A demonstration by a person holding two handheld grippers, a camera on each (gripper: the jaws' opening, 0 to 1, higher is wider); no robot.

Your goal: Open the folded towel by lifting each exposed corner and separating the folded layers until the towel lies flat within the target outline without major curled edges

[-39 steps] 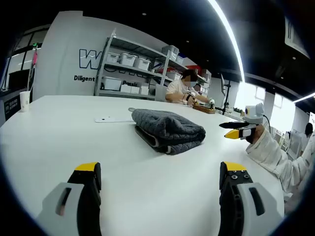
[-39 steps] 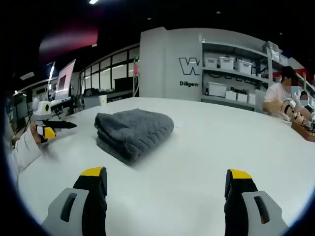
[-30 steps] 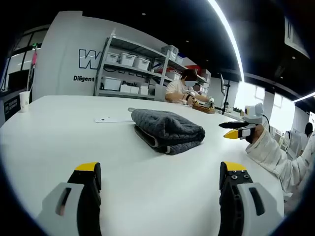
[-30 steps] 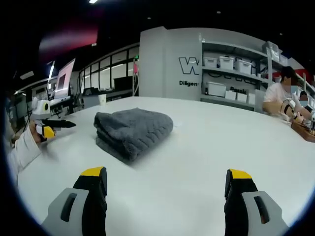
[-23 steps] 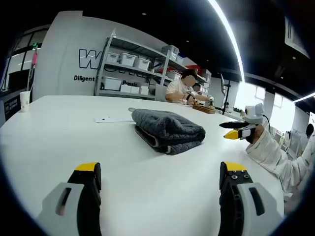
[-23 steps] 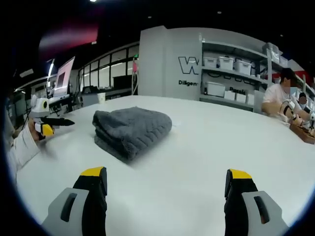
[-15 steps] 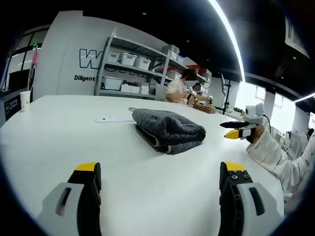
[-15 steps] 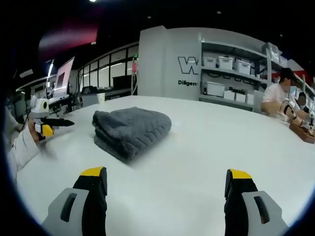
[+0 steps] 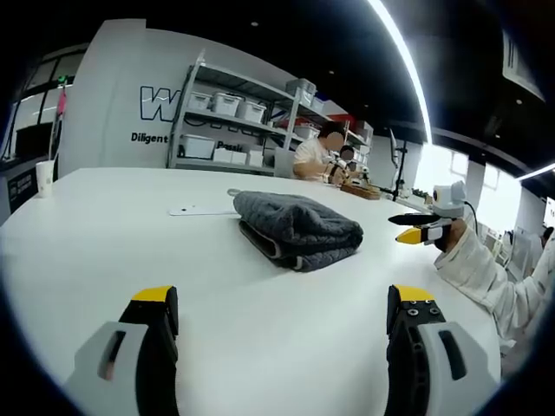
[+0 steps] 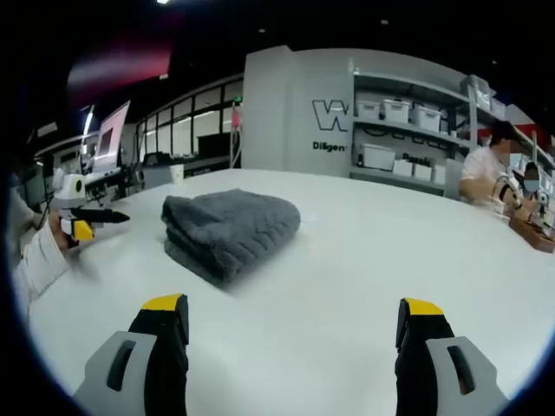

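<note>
A dark grey towel (image 9: 299, 230), folded into a thick bundle, lies on the white table (image 9: 104, 234), a little beyond both grippers. In the left gripper view my left gripper (image 9: 282, 308) is open, its yellow-tipped jaws wide apart over bare table short of the towel. My right gripper (image 9: 414, 228) comes in from the right, held by a hand in a white sleeve. The right gripper view has the towel (image 10: 230, 230) left of centre, and my right gripper (image 10: 290, 312) is open and holds nothing. My left gripper (image 10: 87, 221) is at the far left of that view.
A flat white phone-like object (image 9: 192, 211) lies on the table just beyond the towel. A paper cup (image 9: 43, 178) stands at the far left edge. Shelves with white boxes (image 9: 225, 108) line the back wall. A person (image 9: 316, 160) works at another table behind.
The right gripper view has drifted slightly with the hand. The towel lies as before and both grippers stay open.
</note>
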